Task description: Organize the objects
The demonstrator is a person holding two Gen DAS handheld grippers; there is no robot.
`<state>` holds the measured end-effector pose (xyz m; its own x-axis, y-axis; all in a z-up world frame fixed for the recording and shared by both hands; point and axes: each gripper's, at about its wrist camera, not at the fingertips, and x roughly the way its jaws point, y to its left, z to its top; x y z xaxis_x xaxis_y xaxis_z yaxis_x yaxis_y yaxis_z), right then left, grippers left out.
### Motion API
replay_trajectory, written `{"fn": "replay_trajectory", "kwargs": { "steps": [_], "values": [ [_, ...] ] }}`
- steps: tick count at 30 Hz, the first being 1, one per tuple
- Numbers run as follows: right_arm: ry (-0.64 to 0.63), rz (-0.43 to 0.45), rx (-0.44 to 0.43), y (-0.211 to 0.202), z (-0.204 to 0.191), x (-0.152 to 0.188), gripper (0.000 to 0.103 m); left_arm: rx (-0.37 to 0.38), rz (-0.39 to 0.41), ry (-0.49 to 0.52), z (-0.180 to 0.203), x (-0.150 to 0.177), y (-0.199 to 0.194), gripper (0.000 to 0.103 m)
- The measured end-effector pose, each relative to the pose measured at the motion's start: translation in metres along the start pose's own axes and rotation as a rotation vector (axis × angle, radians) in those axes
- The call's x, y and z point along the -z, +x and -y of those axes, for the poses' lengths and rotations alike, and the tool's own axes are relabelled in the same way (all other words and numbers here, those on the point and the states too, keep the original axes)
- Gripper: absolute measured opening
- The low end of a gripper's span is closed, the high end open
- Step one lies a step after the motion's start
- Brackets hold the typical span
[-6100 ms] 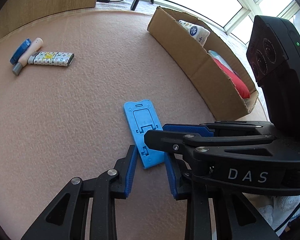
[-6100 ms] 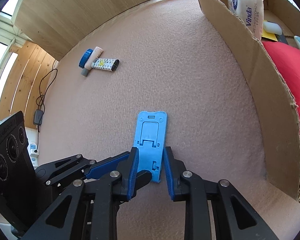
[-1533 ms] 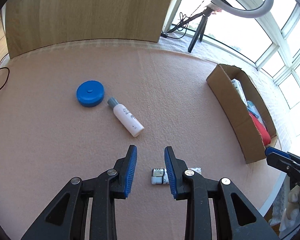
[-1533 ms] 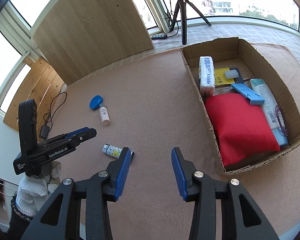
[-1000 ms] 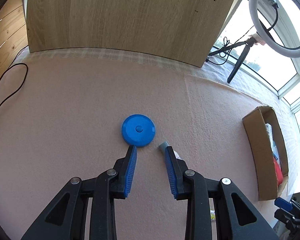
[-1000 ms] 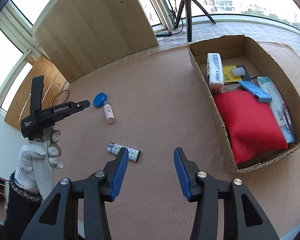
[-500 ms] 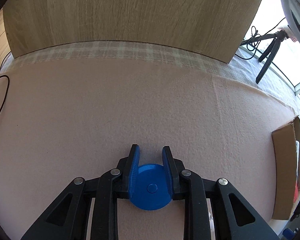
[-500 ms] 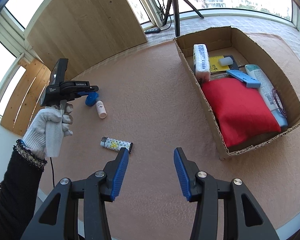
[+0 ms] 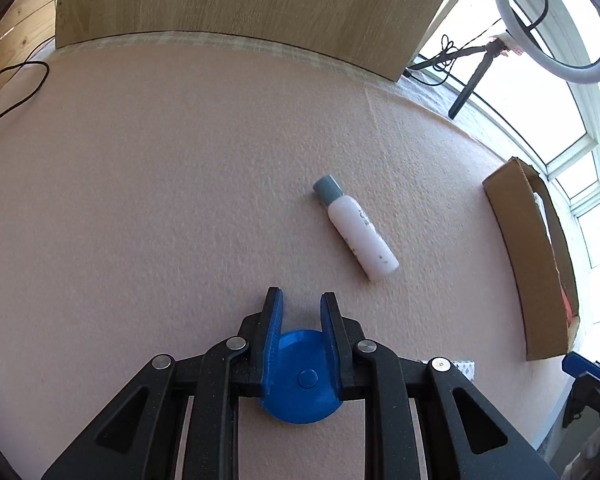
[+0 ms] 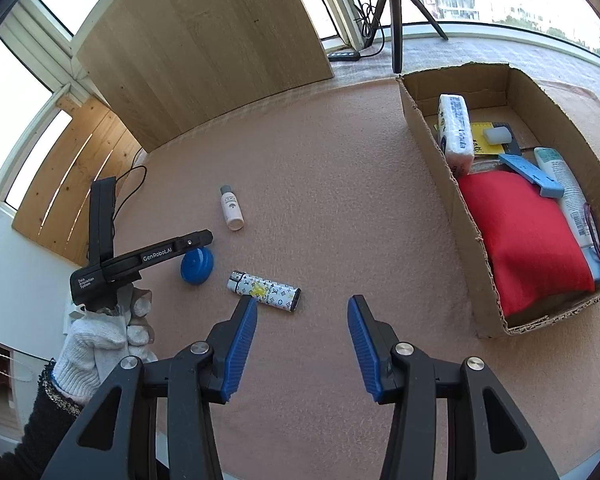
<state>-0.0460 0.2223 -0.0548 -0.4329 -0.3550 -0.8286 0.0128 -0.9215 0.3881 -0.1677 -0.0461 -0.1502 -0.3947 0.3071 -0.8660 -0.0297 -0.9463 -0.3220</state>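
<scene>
The round blue plastic disc (image 9: 298, 380) has been lifted off the pink felt bench (image 9: 160, 180), clamped in the left hand-held gripper (image 9: 300, 320). The right hand-held gripper (image 10: 302, 344) is spread wide, empty. The cardboard box (image 10: 436, 160) is probably next.

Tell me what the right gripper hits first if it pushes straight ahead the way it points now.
Probably nothing soon: ahead of the right gripper lies bare pink mat. The patterned lighter sits just left of that line, the cardboard box to the right. Depth is hard to judge.
</scene>
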Motion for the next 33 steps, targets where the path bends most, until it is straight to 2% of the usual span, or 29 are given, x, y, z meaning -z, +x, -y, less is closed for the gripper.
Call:
{"fn": "replay_trajectory", "kwargs": {
  "steps": [4,8,12,14,16,19,21,22,27,30,33],
  "values": [
    [-0.03,-0.022,-0.021,0.007,-0.009,0.004,0.043,0.012,-0.002,0.014,0.013,0.035,-0.012,0.021],
    [-0.054,-0.045,-0.037,0.014,-0.016,0.008,0.043,0.021,-0.021,0.073,0.032,0.063,-0.02,0.021],
    [-0.081,-0.064,-0.045,0.02,-0.023,0.015,0.043,0.101,-0.068,0.1,0.051,0.085,-0.021,0.021],
    [-0.103,-0.068,-0.043,0.023,-0.026,0.02,0.043,0.094,-0.075,0.121,0.056,0.092,-0.027,0.021],
    [-0.114,-0.069,-0.046,0.025,-0.027,0.024,0.043,0.079,-0.072,0.147,0.056,0.098,-0.039,0.024],
    [-0.114,-0.058,-0.056,0.028,-0.027,0.029,0.044,0.051,-0.057,0.159,0.047,0.106,-0.056,0.033],
    [-0.097,-0.063,-0.071,0.031,-0.026,0.031,0.044,0.06,-0.078,0.153,0.039,0.111,-0.062,0.054],
    [-0.093,-0.07,-0.079,0.034,-0.026,0.031,0.044,0.066,-0.085,0.148,0.036,0.113,-0.063,0.056],
    [-0.112,-0.136,-0.1,0.052,-0.034,0.037,0.044,0.103,-0.113,0.152,0.033,0.134,-0.069,0.056],
    [-0.102,-0.201,-0.126,0.065,-0.039,0.041,0.044,0.13,-0.119,0.149,0.035,0.134,-0.065,0.056],
    [-0.111,-0.242,-0.127,0.076,-0.045,0.045,0.044,0.122,-0.118,0.156,0.041,0.13,-0.058,0.055]
  ]
}}
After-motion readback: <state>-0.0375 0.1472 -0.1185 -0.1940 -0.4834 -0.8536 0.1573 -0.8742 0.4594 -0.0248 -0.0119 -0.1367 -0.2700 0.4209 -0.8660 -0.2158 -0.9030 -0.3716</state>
